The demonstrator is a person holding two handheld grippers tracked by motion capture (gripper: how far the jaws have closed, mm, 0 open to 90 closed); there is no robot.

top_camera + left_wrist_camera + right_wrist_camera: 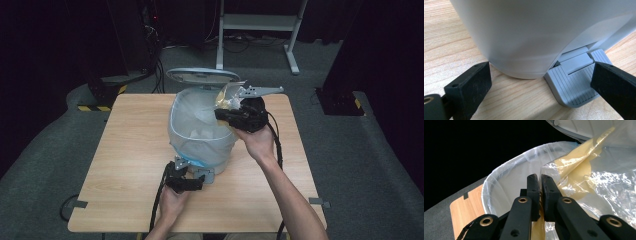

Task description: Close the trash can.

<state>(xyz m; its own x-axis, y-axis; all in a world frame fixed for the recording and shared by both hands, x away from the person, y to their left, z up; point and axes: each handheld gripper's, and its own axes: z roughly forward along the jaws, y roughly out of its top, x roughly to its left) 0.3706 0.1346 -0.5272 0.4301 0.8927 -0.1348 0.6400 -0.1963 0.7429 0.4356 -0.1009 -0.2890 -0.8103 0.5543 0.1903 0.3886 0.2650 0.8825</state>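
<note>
Right claw (231, 116), clamped on a yellow wrapper (576, 173), hangs over the bin (200, 131) whose lid (202, 75) is up, the left claw (192, 175) spread over the pedal (574, 85); next, I judge, release above the liner.

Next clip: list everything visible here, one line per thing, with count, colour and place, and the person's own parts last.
pedal bin: one, white, plastic-lined, at the table's middle.
bin lid: one, grey-white, raised at the bin's far rim.
foot pedal: one, grey, ribbed, at the bin's base.
plastic wrapper: one, clear and yellow, at the bin's right rim.
table: one, light wood.
metal stand: one, pale grey, beyond the table.
left gripper: one, black, jaws open by the pedal.
right gripper: one, black, shut on the wrapper.
hands: two; left hand, right hand.
</note>
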